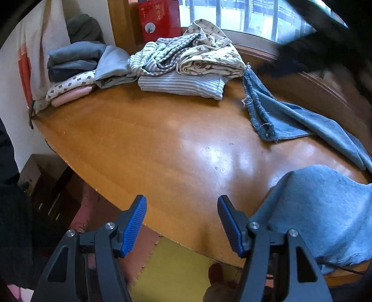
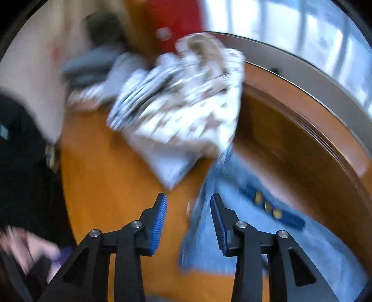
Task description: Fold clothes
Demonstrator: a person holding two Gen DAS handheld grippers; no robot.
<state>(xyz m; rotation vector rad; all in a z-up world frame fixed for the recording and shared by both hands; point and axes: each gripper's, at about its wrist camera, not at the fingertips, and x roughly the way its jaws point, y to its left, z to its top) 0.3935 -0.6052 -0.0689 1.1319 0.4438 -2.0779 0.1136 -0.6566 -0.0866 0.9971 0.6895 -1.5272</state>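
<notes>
In the left wrist view, blue jeans with a frayed hem lie spread on the right of the round wooden table. A lighter blue fold of cloth hangs over the near edge. My left gripper hovers open over the table's near rim, left of that fold, with nothing between its pads. The right wrist view is blurred. There my right gripper stands open above the edge of the jeans, its pads clear of the cloth. Brass studs show on a dark band of the jeans.
A heap of striped and star-print clothes sits at the table's far side, with a folded stack to its left and a red box behind. A yellow floor mat lies below. A person's hand is at lower left.
</notes>
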